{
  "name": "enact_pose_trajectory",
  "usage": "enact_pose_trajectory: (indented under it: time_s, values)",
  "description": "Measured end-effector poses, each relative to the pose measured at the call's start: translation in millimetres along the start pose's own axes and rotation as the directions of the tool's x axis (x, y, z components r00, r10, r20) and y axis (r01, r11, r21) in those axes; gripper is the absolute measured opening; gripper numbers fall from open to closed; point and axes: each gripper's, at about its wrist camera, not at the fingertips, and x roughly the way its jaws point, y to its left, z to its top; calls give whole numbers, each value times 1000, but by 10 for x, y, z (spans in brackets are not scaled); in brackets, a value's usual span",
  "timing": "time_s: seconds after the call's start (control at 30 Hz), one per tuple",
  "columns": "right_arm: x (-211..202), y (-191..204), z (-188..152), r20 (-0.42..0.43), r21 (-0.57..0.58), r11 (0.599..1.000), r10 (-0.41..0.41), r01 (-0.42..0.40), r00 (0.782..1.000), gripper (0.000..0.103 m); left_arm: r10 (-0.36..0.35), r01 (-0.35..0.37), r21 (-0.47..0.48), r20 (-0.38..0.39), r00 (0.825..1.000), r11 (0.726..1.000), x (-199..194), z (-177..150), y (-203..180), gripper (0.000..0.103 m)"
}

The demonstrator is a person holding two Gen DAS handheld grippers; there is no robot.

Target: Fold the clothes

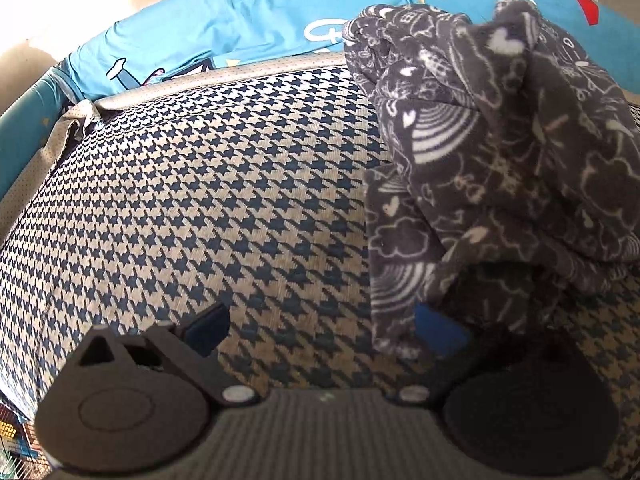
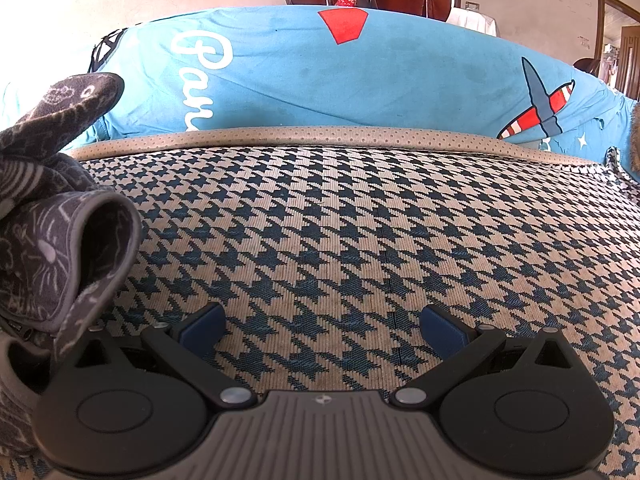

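Hovering low over the houndstooth cushion (image 2: 360, 240), the right gripper (image 2: 322, 330) is standing wide open and empty, with the crumpled grey fleece garment (image 2: 60, 216) lying just off its left finger. The left gripper (image 1: 320, 332) is also spread, its right pad (image 1: 438, 330) touching a hanging edge of the garment (image 1: 492, 152), so this hand is nearer. No containers are showing. Farther back, a blue printed sheet (image 2: 320, 80) is covering the backrest.

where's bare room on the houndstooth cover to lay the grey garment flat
The houndstooth cover is bare ahead of the right gripper, up to the blue printed sheet. It is crowded at the crumpled grey garment, which hangs against the left gripper.
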Motion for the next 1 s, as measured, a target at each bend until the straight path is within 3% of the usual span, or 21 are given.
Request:
enact_pose_trajectory:
  time_s: [0.3,0.73,1.0]
  values:
    - [-80,100,-9,-39,40,998,-38,39,999,103,-7,7,15,-1,1000,1000,-8,-12,40,103]
    - [-479,282,-145,-186,122,986,-90,114,978,103,-31,31,32,9,999,999,-55,-93,-7,103]
    - [-895,526,-246,-238,94,996,10,13,971,103,-31,31,13,19,999,999,-125,-140,-18,103]
